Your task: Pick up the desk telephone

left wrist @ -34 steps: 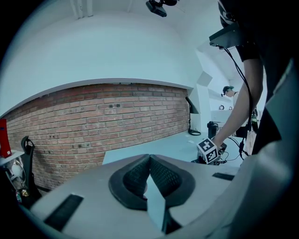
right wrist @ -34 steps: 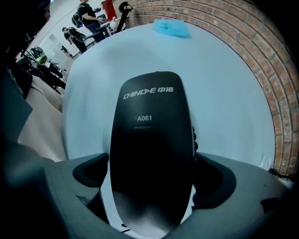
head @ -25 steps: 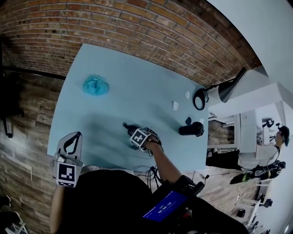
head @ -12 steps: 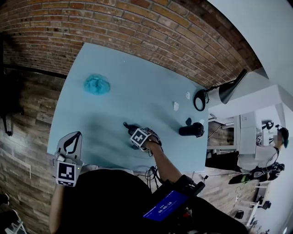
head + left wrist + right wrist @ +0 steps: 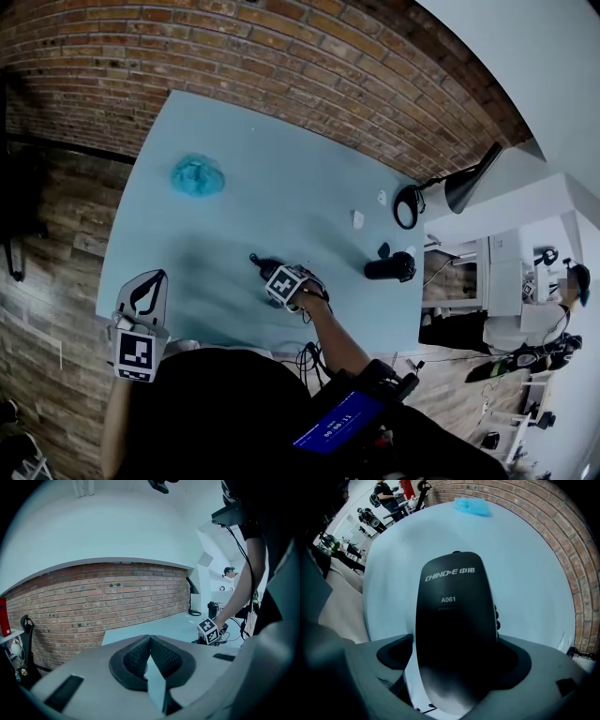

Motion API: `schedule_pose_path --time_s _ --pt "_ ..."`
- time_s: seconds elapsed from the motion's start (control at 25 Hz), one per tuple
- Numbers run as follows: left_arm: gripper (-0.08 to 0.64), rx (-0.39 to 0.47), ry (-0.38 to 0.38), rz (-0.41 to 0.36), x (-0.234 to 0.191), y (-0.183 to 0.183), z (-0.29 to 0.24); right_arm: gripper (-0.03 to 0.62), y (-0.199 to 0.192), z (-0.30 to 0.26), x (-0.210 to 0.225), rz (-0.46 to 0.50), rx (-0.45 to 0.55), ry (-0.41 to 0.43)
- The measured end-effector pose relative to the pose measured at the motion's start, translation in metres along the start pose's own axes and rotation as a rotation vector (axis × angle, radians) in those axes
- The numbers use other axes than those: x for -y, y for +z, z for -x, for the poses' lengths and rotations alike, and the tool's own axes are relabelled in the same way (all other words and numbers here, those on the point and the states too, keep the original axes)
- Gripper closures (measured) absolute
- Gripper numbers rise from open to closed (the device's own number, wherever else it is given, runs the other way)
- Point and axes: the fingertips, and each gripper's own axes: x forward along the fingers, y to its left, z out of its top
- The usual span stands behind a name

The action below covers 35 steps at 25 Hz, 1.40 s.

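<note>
Item: desk telephone (image 5: 454, 620), a black handset marked "CHINO-E A061", lying flat on the pale blue counter (image 5: 272, 178) near its front edge. Obscured: in the head view the marker cube covers most of it, leaving one dark end visible; in the right gripper view its near end runs into shadow, so contact on the right-hand pad cannot be made out. Right gripper (image 5: 283, 281): held from above, pointing straight down, forearm reaching in from the lower right. Left gripper (image 5: 150, 639): held off the counter's near left corner, tilted slightly down, jaws together with nothing between them. Right jaws: straddling the handset, just been closing, still apart, with a sliver of counter between the left pad and the handset's side.
</note>
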Motion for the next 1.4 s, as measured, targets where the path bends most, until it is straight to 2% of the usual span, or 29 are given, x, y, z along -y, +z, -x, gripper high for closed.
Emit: schedule_pose_path --time_s 0.36,0.96,1.4 --pt "0.541 0.01 -0.01 0.001 0.003 0.003 0.002 0.154 0.0 0.003 -0.008 0.018 0.007 0.002" --pt "0.541 -0.016 -0.02 -0.007 0.0 -0.012 0.02 0.236 0.001 0.006 -0.018 0.032 0.009 -0.004" --pt "0.541 -0.024 -0.021 0.003 0.0 -0.017 0.028 0.252 0.005 0.004 -0.021 0.031 0.023 0.0"
